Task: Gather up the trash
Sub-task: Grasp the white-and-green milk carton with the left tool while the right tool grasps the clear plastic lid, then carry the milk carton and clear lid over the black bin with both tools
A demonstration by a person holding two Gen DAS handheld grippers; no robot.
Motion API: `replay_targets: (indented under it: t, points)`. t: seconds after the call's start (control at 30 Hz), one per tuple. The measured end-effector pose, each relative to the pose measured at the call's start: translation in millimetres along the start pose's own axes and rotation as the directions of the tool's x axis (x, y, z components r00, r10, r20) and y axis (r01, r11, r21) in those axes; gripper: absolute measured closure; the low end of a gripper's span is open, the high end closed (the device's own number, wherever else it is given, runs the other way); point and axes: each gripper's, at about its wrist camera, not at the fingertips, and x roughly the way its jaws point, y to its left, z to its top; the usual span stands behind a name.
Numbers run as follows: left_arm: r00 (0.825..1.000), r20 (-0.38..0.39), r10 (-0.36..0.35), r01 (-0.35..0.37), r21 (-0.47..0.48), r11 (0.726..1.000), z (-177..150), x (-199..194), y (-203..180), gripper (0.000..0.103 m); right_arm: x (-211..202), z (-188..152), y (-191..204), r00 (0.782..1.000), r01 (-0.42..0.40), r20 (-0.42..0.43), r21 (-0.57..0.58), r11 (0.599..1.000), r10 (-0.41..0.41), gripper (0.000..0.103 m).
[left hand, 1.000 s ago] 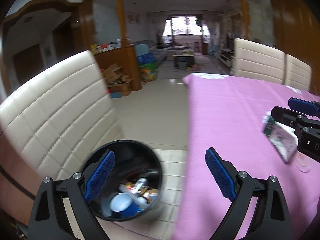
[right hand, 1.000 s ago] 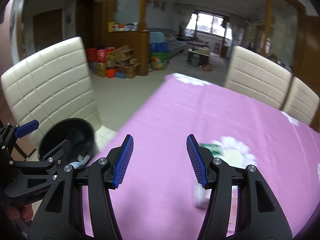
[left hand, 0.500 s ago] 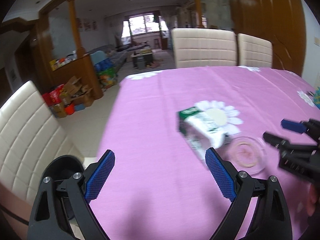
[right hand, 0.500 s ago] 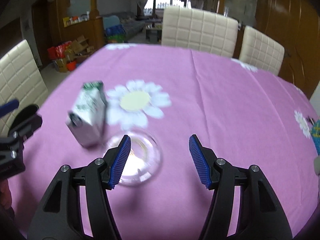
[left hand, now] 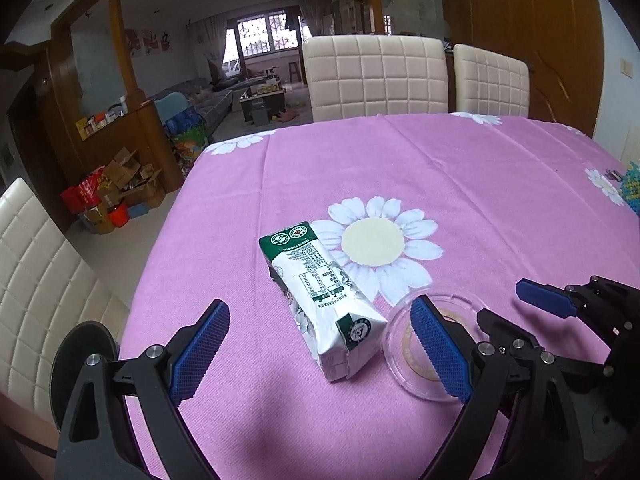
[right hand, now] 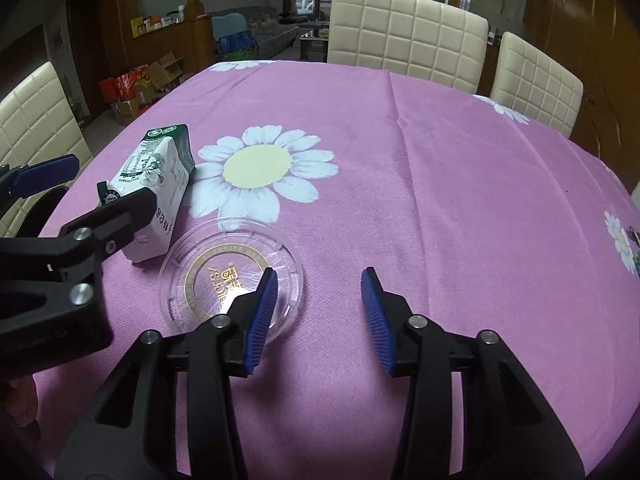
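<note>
A green-and-white carton [left hand: 320, 292] lies on its side on the pink daisy tablecloth [left hand: 480, 184]. My left gripper [left hand: 320, 304] stands wide open over it, a finger on either side and neither pad touching. Right beside the carton lies a clear round plastic lid [right hand: 224, 264]. My right gripper [right hand: 320, 274] hovers at the lid's right rim with its jaws closing. Its left finger is over the lid, and the pads press on nothing. In the left wrist view the lid [left hand: 402, 346] is partly hidden behind my right-hand finger. A black trash bin [left hand: 80, 344] stands off the table's left edge.
Cream padded chairs [left hand: 376, 76] line the far side of the table, and another chair [left hand: 32, 280] stands at the left by the bin. Cardboard boxes [left hand: 128, 184] sit on the floor beyond. A small patterned item [left hand: 632, 184] lies at the table's right edge.
Both views have swung from the bin and the left chair onto the table. The carton and the lid now lie right at the fingers. My right gripper's jaws stand narrower than before.
</note>
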Motion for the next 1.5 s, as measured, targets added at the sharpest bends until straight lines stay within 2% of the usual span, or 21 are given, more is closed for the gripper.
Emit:
replay_targets:
  t: [0.13,0.17,0.2,0.27,0.3,0.33,0.43,0.7,1.0,1.5]
  points:
    - [0.999,-0.035,0.005,-0.005,-0.028,1.0,-2.0,15.9,6.5,0.013,10.4,0.2,0.5,1.0,-0.014,-0.016,0.01,1.0,0.014,0.068]
    - [0.999,-0.037,0.004,-0.005,-0.036,0.999,-3.0,17.3,8.8,0.014,10.0,0.0,0.6,1.0,-0.017,-0.005,0.012,1.0,0.017,0.072]
    - [0.999,-0.034,0.002,-0.004,-0.046,0.999,-4.5,18.7,12.4,0.014,10.0,0.2,1.2,1.0,-0.022,-0.004,0.009,1.0,0.022,0.08]
    - [0.999,-0.032,-0.002,0.0,-0.049,0.999,-6.8,20.2,17.1,0.032,9.6,0.2,4.5,1.0,-0.014,0.0,-0.005,1.0,0.014,0.09]
    - [0.999,-0.047,-0.004,0.002,-0.045,0.999,-8.1,22.6,18.6,0.056,9.2,0.1,7.0,1.0,-0.008,0.002,-0.014,1.0,0.008,0.096]
    - [0.997,-0.071,-0.011,0.008,-0.049,0.999,-10.0,26.0,21.7,0.066,9.0,0.1,9.0,1.0,-0.003,0.002,-0.021,1.0,0.003,0.098]
    - [0.998,-0.056,-0.032,0.028,-0.068,0.997,-13.9,21.5,29.9,0.066,7.0,-0.3,11.4,1.0,0.008,0.01,-0.024,1.0,-0.007,0.1]
    - [1.0,0.006,0.015,-0.014,-0.056,0.998,-21.5,-5.4,51.0,0.066,-13.4,7.9,16.0,0.997,0.021,0.072,-0.035,0.999,-0.019,0.1]
    - [0.996,0.061,0.059,-0.054,-0.082,0.995,-26.8,-35.4,82.3,0.066,-35.4,22.6,43.7,0.991,0.021,0.13,-0.09,0.996,-0.009,0.1]
    - [0.987,0.09,0.135,-0.118,-0.173,0.978,-49.8,-61.3,155.0,0.066,-55.8,52.7,138.9,0.982,-0.019,0.181,-0.23,0.973,0.062,0.1]
